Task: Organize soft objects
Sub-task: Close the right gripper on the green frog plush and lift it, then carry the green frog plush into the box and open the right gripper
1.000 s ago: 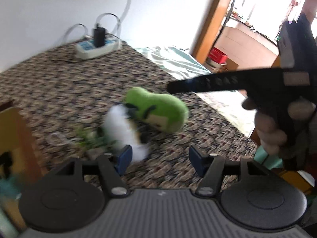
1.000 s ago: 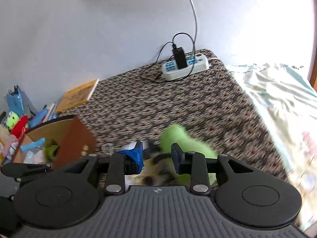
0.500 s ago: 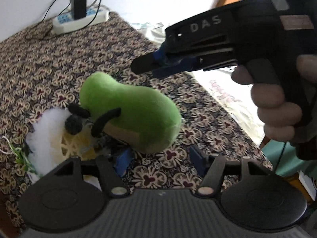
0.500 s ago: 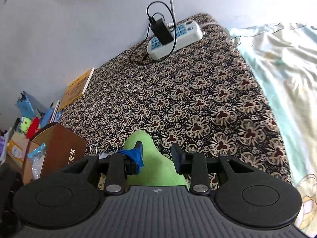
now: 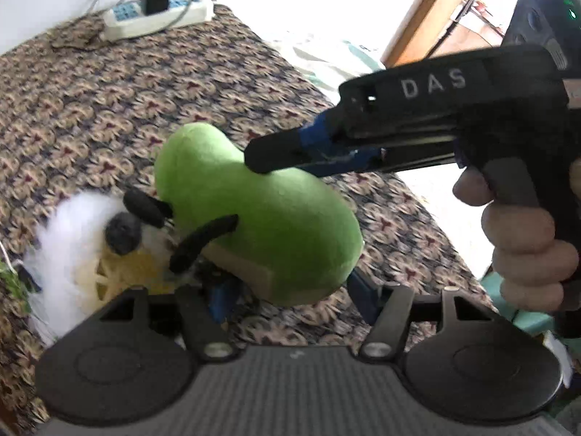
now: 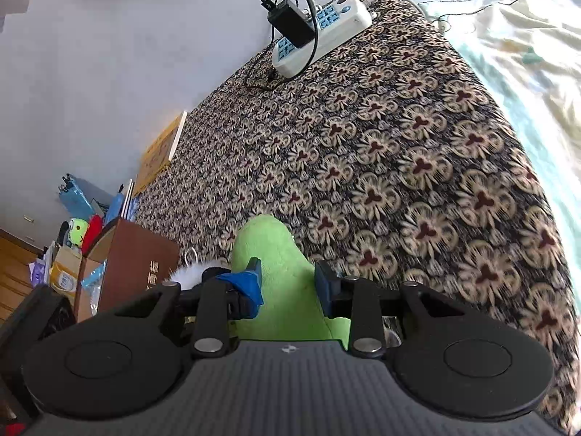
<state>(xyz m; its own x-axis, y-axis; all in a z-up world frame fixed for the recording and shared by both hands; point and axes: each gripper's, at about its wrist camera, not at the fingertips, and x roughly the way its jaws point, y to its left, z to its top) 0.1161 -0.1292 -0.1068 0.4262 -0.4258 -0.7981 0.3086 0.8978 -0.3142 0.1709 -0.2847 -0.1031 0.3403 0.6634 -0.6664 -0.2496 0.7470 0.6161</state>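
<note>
A green pear-shaped plush [image 5: 276, 218] lies on the flower-patterned cloth [image 6: 399, 145], leaning on a white fluffy toy [image 5: 69, 225] with black parts. My left gripper [image 5: 290, 292] is open, and the plush's broad bottom end sits between its fingers without visible pressure. My right gripper [image 6: 288, 278] is open too, straddling the plush's [image 6: 265, 247] narrow top. In the left wrist view the right gripper [image 5: 261, 156] reaches in from the right, held by a hand [image 5: 526, 247], its tips at the plush's neck. The white toy [image 6: 192, 272] peeks out left of the right fingers.
A brown cardboard box [image 6: 134, 265] with packets inside stands left of the toys, with more clutter behind it. A white power strip [image 6: 319, 32] with a black charger lies at the far edge by the wall. A yellow book [image 6: 159, 152] leans there. A pale bedsheet [image 6: 526, 54] lies to the right.
Both grippers have come down and closed in on the green plush. The right gripper has swung in over its top, and the left now has its bottom between the fingers.
</note>
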